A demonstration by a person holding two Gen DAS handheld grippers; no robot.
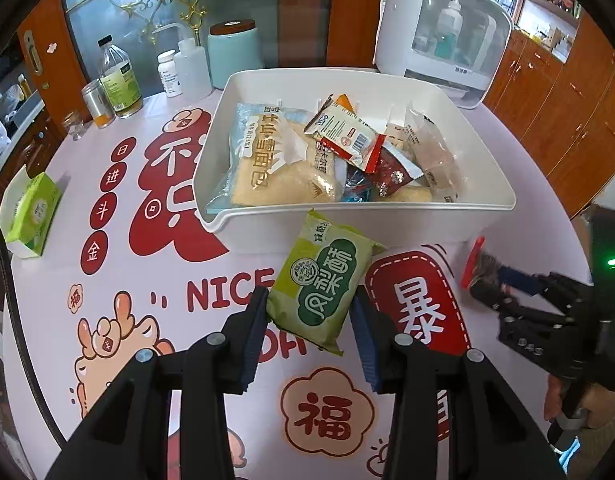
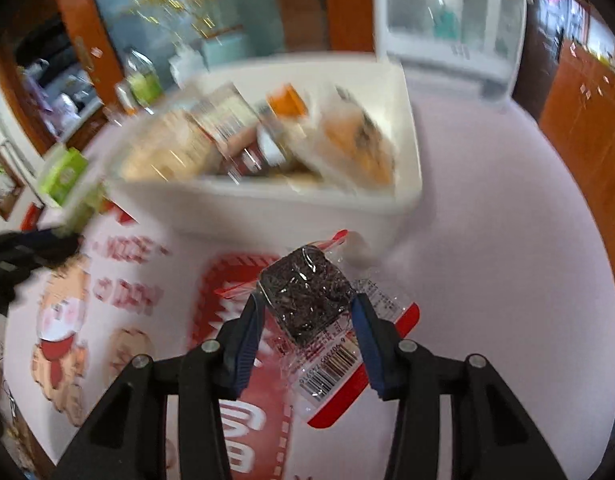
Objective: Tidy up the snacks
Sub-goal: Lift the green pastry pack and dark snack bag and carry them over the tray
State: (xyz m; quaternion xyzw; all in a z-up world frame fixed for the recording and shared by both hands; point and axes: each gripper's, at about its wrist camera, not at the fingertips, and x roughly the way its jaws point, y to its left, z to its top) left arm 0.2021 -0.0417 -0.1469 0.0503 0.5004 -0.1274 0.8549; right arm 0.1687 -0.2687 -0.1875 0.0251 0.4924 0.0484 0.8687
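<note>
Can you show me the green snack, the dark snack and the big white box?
green snack packet (image 1: pixel 321 280), left wrist view, label middle.
dark snack packet (image 2: pixel 307 296), right wrist view, dark block.
white bin (image 1: pixel 347 222), left wrist view, front wall.

The counter (image 1: pixel 119 360) is round and covered with a pale pink cloth printed with red characters, cartoon figures and the word "NICE". Behind it stands a frosted glass panel (image 1: pixel 107 12) with gold scrollwork, framed in reddish-brown wood, and wooden cabinets (image 1: pixel 555 104) of the same colour run along the right side with open shelves (image 1: pixel 547 4) above. The room is evenly lit, and the right wrist view is blurred.
</note>
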